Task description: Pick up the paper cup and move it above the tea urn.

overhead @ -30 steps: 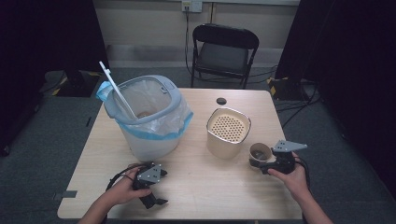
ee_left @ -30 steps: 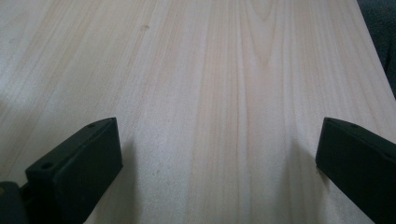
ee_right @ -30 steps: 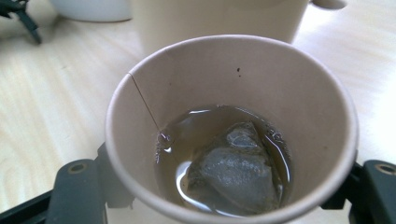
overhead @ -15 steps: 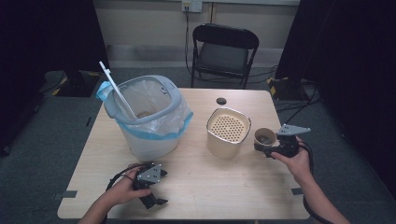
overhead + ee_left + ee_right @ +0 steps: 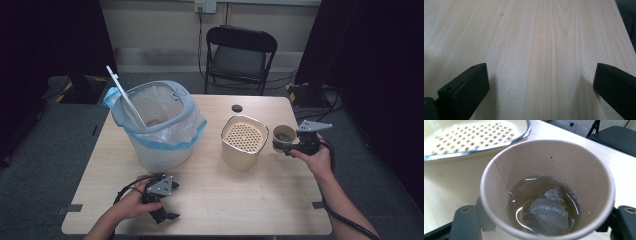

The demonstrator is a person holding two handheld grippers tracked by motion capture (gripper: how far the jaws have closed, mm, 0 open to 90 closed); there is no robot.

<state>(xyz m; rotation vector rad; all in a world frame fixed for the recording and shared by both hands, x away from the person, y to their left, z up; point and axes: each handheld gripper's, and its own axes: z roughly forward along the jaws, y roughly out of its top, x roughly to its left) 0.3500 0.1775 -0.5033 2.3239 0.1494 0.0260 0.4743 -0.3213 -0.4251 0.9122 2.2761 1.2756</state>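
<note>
Seen from above, the right gripper [image 5: 291, 146] clasps a paper cup [image 5: 283, 138] just right of the perforated strainer pot [image 5: 244, 141], while the left gripper [image 5: 161, 205] rests on the wooden table [image 5: 250, 200]. Along the left gripper's jaws, spread wide with nothing between them, lies bare tabletop. Between the right gripper's jaws, the cup [image 5: 547, 192] holds brown tea and a tea bag [image 5: 549, 211].

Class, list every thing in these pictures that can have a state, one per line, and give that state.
paper cup: upright, held, part full of brown liquid with a tea bag
right gripper: shut on the paper cup
left gripper: open, nothing between its jaws
bin: open, lined with a bag
strainer canister: upright, perforated top in place
folding chair: unfolded
</note>
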